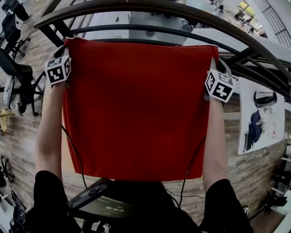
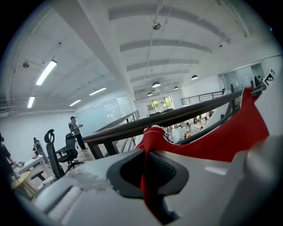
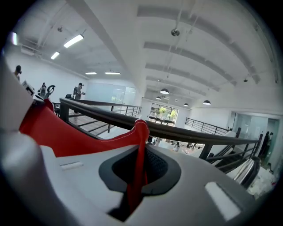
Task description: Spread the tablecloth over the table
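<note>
The red tablecloth is held up as a flat sheet in front of me, stretched between both grippers by its two far corners. My left gripper is shut on the far-left corner, and its marker cube sits just beside the cloth's edge. My right gripper is shut on the far-right corner. In the left gripper view the red cloth runs between the closed jaws of the left gripper, with its corner poking out past the tips. In the right gripper view the right gripper pinches the cloth in the same way. The sheet hides whatever lies beneath it.
A dark curved railing runs close beyond the cloth's far edge. Office chairs stand on the wood floor at the left. A white table with small items is at the right. A dark device with cables hangs at my chest.
</note>
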Available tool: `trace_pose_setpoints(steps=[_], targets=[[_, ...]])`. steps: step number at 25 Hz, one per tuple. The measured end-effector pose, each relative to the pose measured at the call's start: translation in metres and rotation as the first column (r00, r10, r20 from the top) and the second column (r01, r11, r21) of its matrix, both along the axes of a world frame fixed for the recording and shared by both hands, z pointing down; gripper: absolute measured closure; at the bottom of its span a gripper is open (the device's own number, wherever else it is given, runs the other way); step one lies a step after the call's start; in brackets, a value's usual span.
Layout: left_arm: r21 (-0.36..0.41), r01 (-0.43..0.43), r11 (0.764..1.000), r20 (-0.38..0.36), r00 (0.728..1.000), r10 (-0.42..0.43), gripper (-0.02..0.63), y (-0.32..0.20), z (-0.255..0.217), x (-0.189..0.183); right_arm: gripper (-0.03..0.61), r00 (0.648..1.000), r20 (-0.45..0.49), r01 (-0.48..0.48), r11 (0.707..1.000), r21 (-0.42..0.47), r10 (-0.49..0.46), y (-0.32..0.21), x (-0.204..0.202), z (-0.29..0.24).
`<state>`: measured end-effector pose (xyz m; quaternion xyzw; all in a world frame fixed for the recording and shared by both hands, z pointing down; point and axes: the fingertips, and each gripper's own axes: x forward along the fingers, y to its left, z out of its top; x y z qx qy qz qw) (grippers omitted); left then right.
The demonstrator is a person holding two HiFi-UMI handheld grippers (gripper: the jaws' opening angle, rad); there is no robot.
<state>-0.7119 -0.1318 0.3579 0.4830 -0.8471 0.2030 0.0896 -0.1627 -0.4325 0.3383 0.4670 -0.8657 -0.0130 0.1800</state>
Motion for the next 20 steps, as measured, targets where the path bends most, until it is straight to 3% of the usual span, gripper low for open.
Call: trace_pose_setpoints(steps=[4,9,15,20], targets=[[0.003,-0.001,1.000,-0.025,1.000,0.001,0.600,-0.063,0.014,-0.043,0.563,0.997,-0.059,-0.050,0.998,0.035,0.052,-0.048,-0.039,0.011],[-0.006,0.007,1.000,0.023,1.000,-0.007,0.600,-0.132,0.011,-0.087,0.563,0.992,-0.085,-0.087,0.989,0.122,0.097,-0.109,-0.085,0.012],[-0.083,-0.015,0.996,0.010,1.000,0.016,0.600,-0.171,0.070,-0.112,0.563,0.977,-0.192,-0.077,0.994,0.075,0.090,-0.148,-0.114,0.074],[-0.115,-0.099,0.988,-0.021,0.995,0.097,0.600,-0.194,0.109,-0.115,0.563,0.961,-0.270,-0.039,0.998,0.042,0.049,-0.168,-0.123,0.117]])
